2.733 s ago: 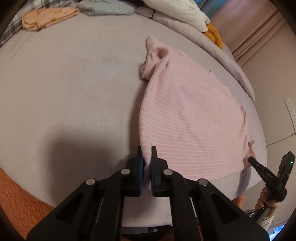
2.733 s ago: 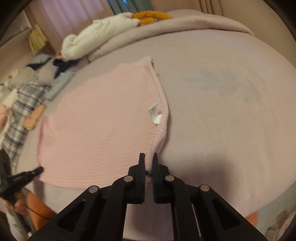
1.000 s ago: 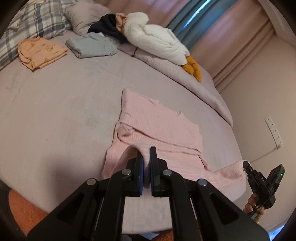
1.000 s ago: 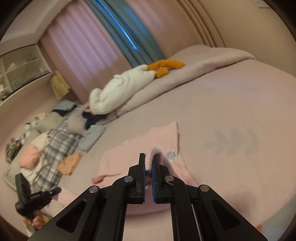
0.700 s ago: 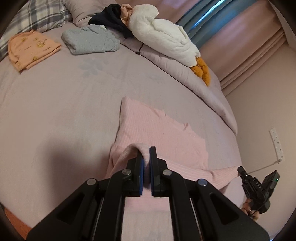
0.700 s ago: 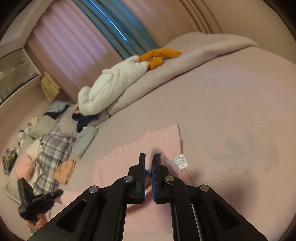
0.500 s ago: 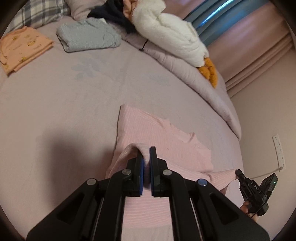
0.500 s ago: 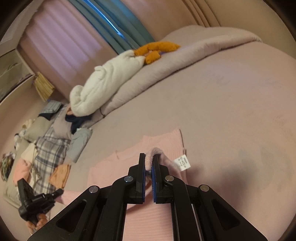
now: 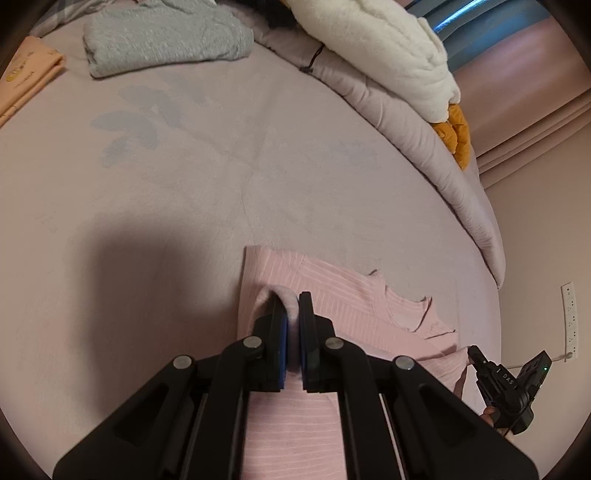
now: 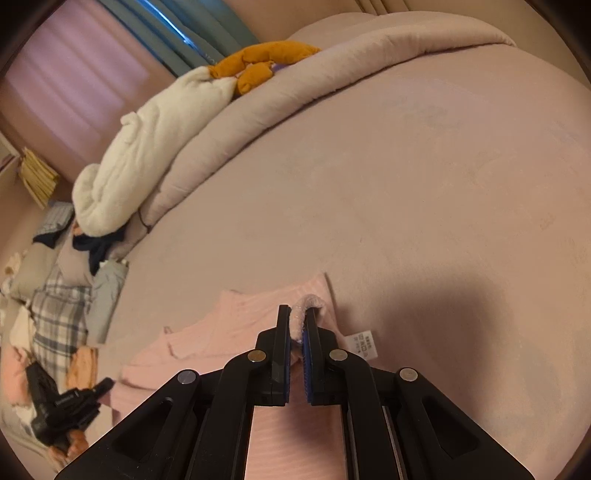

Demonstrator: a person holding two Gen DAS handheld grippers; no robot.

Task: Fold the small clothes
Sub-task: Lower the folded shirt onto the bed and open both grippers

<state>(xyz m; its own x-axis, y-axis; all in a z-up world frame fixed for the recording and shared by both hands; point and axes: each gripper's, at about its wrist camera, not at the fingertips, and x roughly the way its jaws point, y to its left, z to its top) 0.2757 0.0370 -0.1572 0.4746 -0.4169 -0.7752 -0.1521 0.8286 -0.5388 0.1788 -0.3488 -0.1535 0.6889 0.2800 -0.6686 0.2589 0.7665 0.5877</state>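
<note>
While the pink ribbed top (image 9: pixel 343 306) lies partly doubled over on the mauve bedspread (image 9: pixel 192 192), both tools pinch it. Left gripper (image 9: pixel 291 317) clamped on a bunched hem corner of the top, fabric humped up between its blue pads; right gripper (image 10: pixel 297 328) clamped the same way on the other hem corner, a thick rolled edge poking above its tips. Lower half of the garment drapes back toward the cameras under both tools, upper half with the neckline lies flat on the bed ahead. White care label (image 10: pixel 364 343) sticks out just right of the right gripper, resting on the bedspread. Far side of the bed: folded grey-green garment (image 9: pixel 162 35), folded orange garment (image 9: pixel 26 79) at the left edge, white plush bundle (image 9: pixel 376 48) on the rolled duvet (image 10: pixel 295 85), orange plush piece (image 10: pixel 258 62) beside it. Plaid fabric (image 10: pixel 59 321) in the clutter at left in the right wrist view.
</note>
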